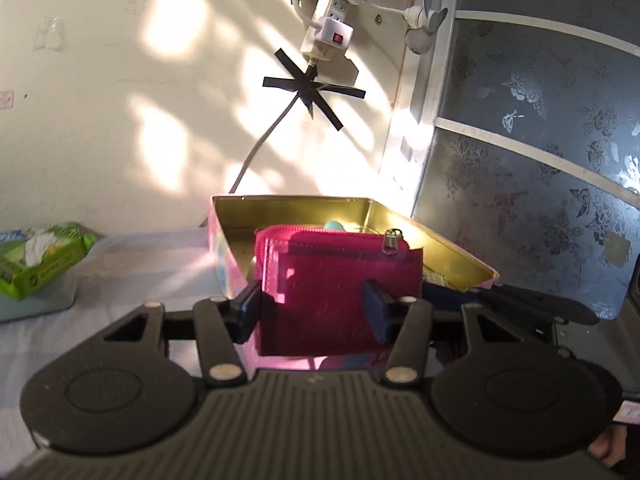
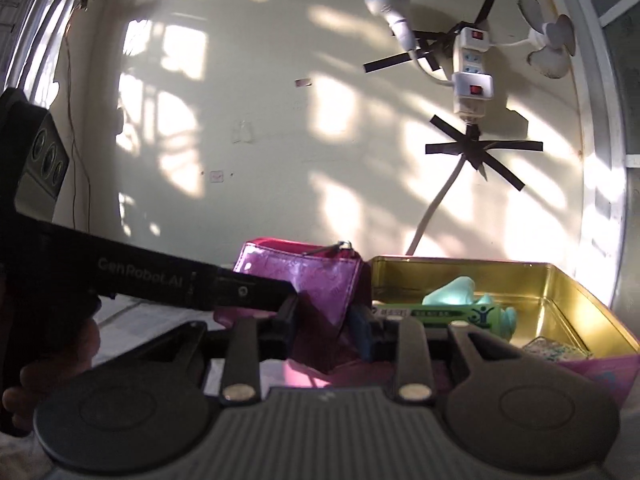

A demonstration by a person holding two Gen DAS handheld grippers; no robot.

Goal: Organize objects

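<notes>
Sunlit wall behind; both grippers point(image 1: 312, 312) point(image 2: 326, 330) clamp the pink pouch point(image 1: 340, 280).

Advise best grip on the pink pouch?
Pinch the pouch across its flat faces at a side edge, coming level from the near side. It stands upright, zipper on top, too wide to span lengthwise. Both tongs, left and right, already clamp it so.

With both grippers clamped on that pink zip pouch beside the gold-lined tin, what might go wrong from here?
1. The left gripper and right gripper both pinch the pink zip pouch; pulling apart could strain or drop it.
2. The open gold-lined tin already holds a green tube; the pouch may not lie flat.
</notes>
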